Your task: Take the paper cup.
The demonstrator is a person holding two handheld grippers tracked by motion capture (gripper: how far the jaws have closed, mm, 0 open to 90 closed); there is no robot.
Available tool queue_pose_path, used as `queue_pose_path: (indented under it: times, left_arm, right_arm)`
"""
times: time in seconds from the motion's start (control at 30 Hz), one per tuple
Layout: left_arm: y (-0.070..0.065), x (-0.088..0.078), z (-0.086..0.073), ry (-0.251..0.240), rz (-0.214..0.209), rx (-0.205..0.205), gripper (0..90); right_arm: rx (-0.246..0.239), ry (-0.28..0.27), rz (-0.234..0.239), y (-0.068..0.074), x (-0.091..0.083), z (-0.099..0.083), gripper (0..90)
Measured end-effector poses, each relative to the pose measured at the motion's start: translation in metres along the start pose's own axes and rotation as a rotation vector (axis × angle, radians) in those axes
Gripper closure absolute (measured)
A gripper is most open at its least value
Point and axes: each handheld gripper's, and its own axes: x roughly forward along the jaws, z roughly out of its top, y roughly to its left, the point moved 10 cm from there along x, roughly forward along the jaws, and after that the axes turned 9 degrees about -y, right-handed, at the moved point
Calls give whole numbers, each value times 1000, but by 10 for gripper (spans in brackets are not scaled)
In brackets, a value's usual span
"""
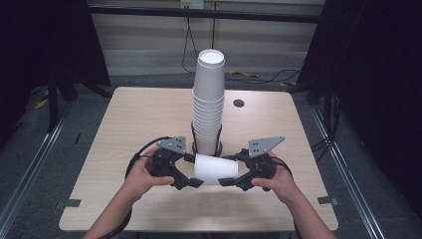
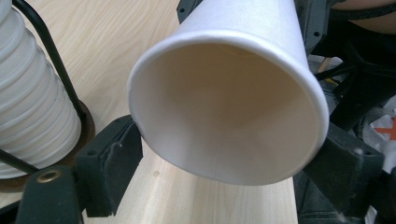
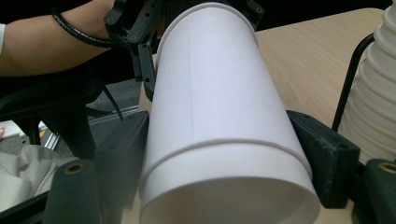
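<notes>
Between both grippers, the paper cup [image 1: 215, 169] lies level, mouth leftward.

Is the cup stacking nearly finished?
A tall stack of cups already stands in its holder. One paper cup lies sideways between the left gripper, at its open rim, and the right gripper, at its base. It is not on the stack yet.

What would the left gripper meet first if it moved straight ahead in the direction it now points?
Probably the right gripper: the left gripper points along the sideways paper cup that both jaw pairs hold, though depth is unclear.
</notes>
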Motion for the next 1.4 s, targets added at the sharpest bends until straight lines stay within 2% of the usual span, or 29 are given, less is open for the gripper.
queue_pose_path:
  times: [0.43,0.77,0.83,0.97,1.1,1.17,1.27,1.33,1.4]
  left_arm:
    - [0,-4,2,-3,-4,-1,178]
    - [1,-3,-2,56,20,13,174]
    - [2,-4,-3,65,23,15,173]
    - [5,-4,-7,120,56,36,172]
    - [5,-3,-7,157,75,57,169]
    - [4,-3,-9,198,86,73,168]
    - [1,-2,-9,227,74,85,167]
    - [-1,-2,-9,249,79,93,167]
    - [-2,-1,-11,283,86,105,167]
  right_arm:
    - [12,-6,-2,-1,2,-2,237]
    - [18,24,-24,-3,4,-6,177]
    - [19,42,-26,-3,3,-6,162]
    - [4,98,-38,-2,3,-9,143]
    - [-39,192,-60,-1,4,-13,142]
    - [-62,242,-72,-1,5,-15,141]
    - [-86,293,-86,-3,5,-15,141]
    - [-103,319,-89,-4,5,-14,141]
    - [-101,342,-79,-3,4,-13,142]
